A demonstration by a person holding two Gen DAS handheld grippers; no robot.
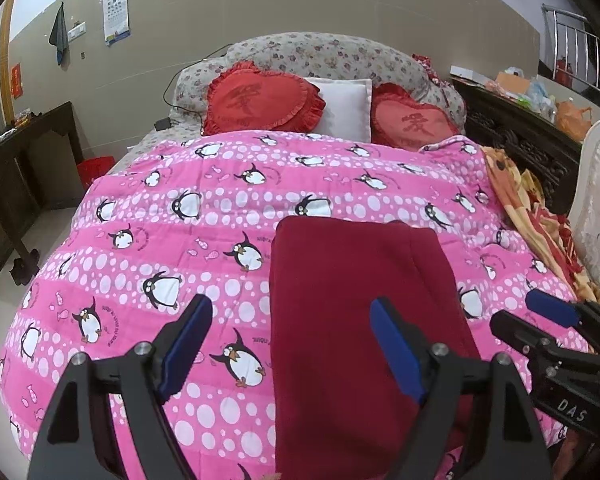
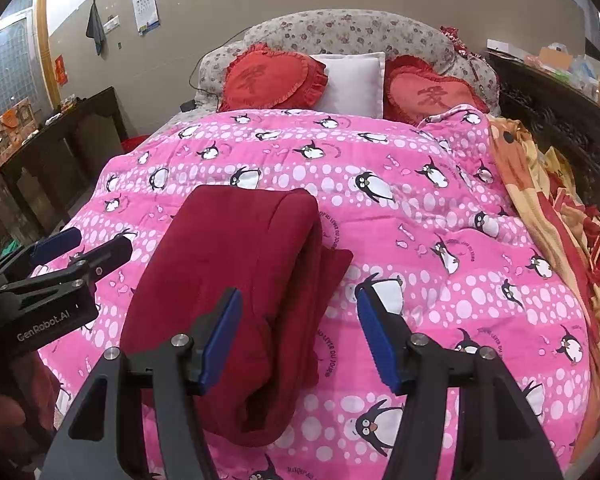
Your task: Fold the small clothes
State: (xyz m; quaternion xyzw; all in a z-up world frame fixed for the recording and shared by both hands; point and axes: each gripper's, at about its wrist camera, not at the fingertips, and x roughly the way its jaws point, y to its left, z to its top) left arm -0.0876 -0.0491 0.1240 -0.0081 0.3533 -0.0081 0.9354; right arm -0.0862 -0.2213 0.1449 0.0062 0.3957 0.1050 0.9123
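Left gripper [image 1: 290, 320]: we are holding it nearest the lens, jaws spread wide with nothing between them; its left finger is hanging over the quilt, its right finger over the red garment.
Right gripper [image 2: 298, 312]: we are holding it partly open and empty; its left finger is hovering above the red garment's right side, its right finger above bare quilt.
Red garment [image 1: 352, 300]: it is lying folded into a long thick strip on the near half of the quilt, free of both grippers; in the right wrist view a rounded fold is showing at its far end and a flap is sticking out to its right.
Quilt [image 1: 172, 248]: pink with white dots and penguins, it is covering the bed and serving as our landmark.
Heart cushions [image 1: 260, 100]: two red ones are leaning beyond the quilt's far edge.
White pillow [image 1: 346, 106]: it is sitting between the cushions.
Orange blanket [image 2: 548, 200]: it is bunching along the quilt's right edge.
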